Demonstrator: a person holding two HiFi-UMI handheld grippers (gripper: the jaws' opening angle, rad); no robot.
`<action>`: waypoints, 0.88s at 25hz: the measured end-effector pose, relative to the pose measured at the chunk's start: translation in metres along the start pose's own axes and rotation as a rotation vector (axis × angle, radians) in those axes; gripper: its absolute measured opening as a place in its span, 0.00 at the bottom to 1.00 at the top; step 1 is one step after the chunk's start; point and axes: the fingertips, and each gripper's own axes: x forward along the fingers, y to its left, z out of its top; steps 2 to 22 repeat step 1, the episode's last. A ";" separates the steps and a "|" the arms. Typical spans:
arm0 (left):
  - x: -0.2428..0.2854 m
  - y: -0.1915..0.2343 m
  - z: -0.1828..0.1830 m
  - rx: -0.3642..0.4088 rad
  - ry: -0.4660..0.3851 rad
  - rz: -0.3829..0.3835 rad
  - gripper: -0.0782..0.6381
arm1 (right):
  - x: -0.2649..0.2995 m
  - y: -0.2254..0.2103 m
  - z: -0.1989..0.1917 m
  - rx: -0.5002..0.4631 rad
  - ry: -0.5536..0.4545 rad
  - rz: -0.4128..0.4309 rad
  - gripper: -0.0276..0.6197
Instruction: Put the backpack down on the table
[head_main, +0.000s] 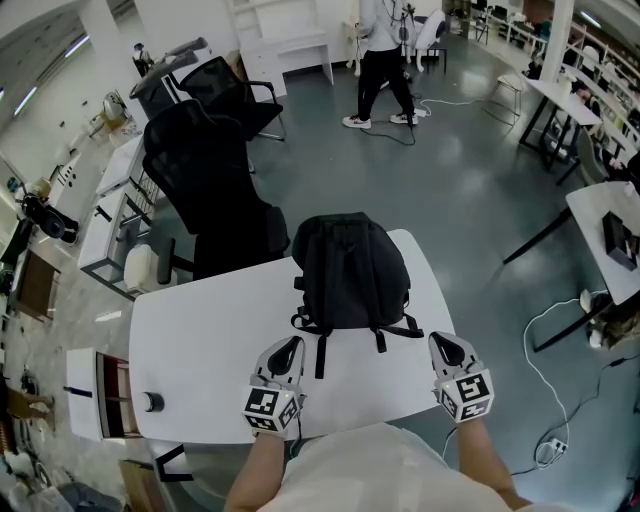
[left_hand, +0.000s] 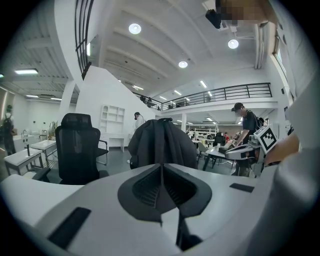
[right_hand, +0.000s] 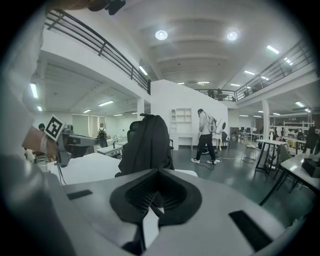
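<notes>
A black backpack (head_main: 350, 270) stands upright on the far part of the white table (head_main: 200, 340), its straps hanging toward me. My left gripper (head_main: 291, 346) rests near the table's front edge, just left of the straps, jaws shut with nothing in them. Off the front right corner, my right gripper (head_main: 444, 344) is also shut and empty, apart from the bag. The backpack (left_hand: 161, 145) rises straight ahead beyond the closed left gripper (left_hand: 161, 168) in the left gripper view. In the right gripper view the backpack (right_hand: 147, 145) stands ahead and slightly left of the closed right gripper (right_hand: 159, 173).
A black office chair (head_main: 210, 190) stands behind the table at the left, with a second one farther back. A person (head_main: 380, 60) stands on the grey floor at the far side. A small dark cylinder (head_main: 152, 402) sits at the table's front left. Other desks (head_main: 610, 225) stand right.
</notes>
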 end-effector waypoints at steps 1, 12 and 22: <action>0.000 0.000 0.000 0.000 0.000 0.000 0.16 | 0.000 0.000 0.000 0.001 0.001 -0.001 0.07; 0.000 0.000 0.000 0.000 0.000 0.000 0.16 | 0.000 0.000 0.000 0.001 0.001 -0.001 0.07; 0.000 0.000 0.000 0.000 0.000 0.000 0.16 | 0.000 0.000 0.000 0.001 0.001 -0.001 0.07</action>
